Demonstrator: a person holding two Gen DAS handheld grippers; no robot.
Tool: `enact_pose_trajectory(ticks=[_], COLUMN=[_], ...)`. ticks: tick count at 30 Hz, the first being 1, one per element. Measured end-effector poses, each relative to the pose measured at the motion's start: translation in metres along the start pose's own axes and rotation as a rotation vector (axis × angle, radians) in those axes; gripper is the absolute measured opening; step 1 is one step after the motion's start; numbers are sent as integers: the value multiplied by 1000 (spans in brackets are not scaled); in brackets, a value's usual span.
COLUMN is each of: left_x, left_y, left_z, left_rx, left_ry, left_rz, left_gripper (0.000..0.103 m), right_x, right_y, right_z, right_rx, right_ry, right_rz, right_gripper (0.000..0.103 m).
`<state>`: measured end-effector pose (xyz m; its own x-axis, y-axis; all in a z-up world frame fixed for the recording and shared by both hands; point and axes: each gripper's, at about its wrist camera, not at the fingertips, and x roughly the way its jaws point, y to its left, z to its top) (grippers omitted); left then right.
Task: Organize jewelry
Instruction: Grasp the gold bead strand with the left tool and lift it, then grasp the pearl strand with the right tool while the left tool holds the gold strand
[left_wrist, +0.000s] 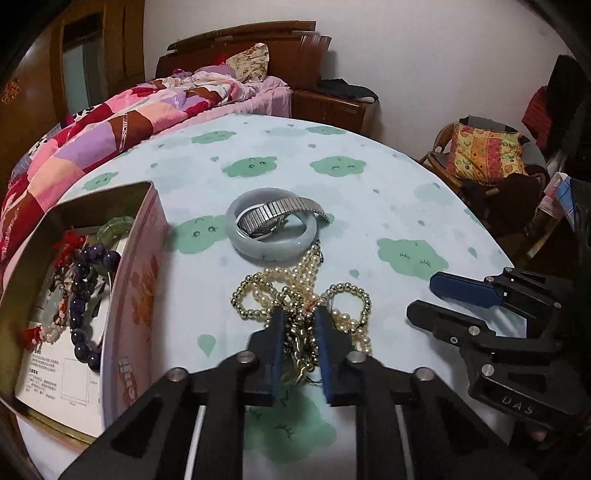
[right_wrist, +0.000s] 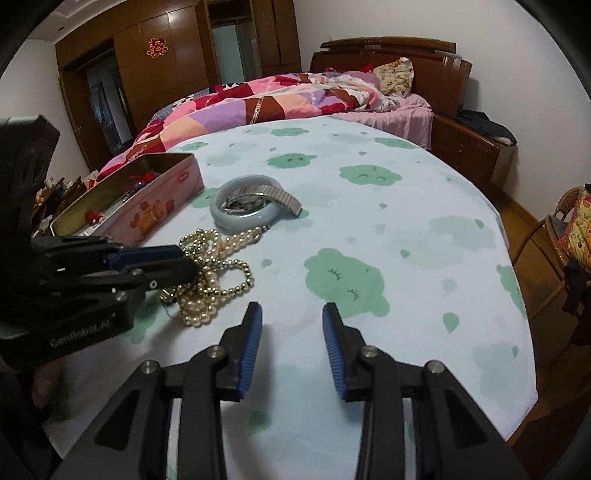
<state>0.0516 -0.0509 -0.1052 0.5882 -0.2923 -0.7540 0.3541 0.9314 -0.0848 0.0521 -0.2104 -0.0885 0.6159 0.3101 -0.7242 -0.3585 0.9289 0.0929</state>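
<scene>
One tin (right_wrist: 162, 206), contents half hidden

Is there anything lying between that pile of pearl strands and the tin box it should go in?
Nothing visible. The bare tablecloth lies between the pearl necklaces held by the left claw and the tin box; the jade bangle sits farther back.

The tabletop (left_wrist: 369, 177) wears a pale blue cloth printed with green clouds. On it lie a milky grey-green jade bangle (left_wrist: 271, 246), a silver watch (left_wrist: 273, 218) and cream pearl strands (left_wrist: 295, 280) tangled with gold beads (left_wrist: 351, 291). The tin box (left_wrist: 136, 280) is pink outside — gold-toned inside, perhaps — holding dark purple beads (left_wrist: 83, 295). Both claws have blue pads (right_wrist: 251, 347).
</scene>
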Motion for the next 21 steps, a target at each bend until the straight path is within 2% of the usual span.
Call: enact_pose_trajectory(ticks=[1,9,13,16,21], left_x=[-2,-52,-73,-77,-77], left_y=[1,7,20,28,39], left_z=[0,12,21,25,23], left_rx=[-2,4,-17,-23,-51], left_ry=[-3,-149,-209,-226,-221], left_rz=[-3,6,44,84,86], left_gripper=[4,3,3,3,3], right_x=[0,-1,-3,-1,7], right_y=[0,-1,6,18,36], right_z=[0,0,4,8,17], right_rx=[-1,5,-16,-48,-89], right_ry=[-1,-12,-15,-9,4], right_rz=[-2,-13,1,31,79], right_gripper=[38,38,38,38,43])
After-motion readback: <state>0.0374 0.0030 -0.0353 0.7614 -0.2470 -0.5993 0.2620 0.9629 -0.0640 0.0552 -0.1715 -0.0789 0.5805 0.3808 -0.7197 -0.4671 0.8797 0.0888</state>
